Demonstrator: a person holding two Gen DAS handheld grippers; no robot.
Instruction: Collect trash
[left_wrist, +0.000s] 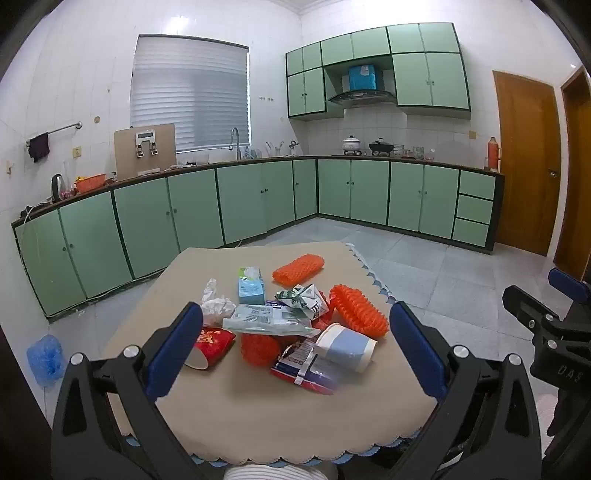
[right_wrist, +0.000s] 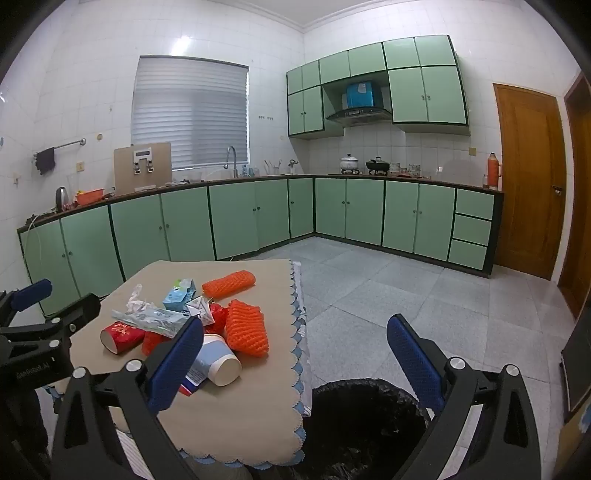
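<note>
Trash lies heaped mid-frame on the desk (left_wrist: 229, 424), and we count: two paper cups, one red (left_wrist: 210, 345) and one blue-and-white (left_wrist: 347, 347); three orange foam nets, one (left_wrist: 298, 268) at the far edge, one (left_wrist: 358, 311) to the right, one (left_wrist: 258, 347) half buried; one blue carton (left_wrist: 251, 286); one crumpled tissue (left_wrist: 218, 304). Several wrappers overlap, so we cannot count them. One black-lined bin (right_wrist: 362, 417) stands at lower centre of the right wrist view, just beside the desk. Our left gripper (left_wrist: 295, 349) and right gripper (right_wrist: 295, 363) both have jaws spread wide, gripping nothing.

home kitchen, green cabinets (left_wrist: 192, 218), sink tap (left_wrist: 235, 142), stove pots (left_wrist: 351, 144)
</note>
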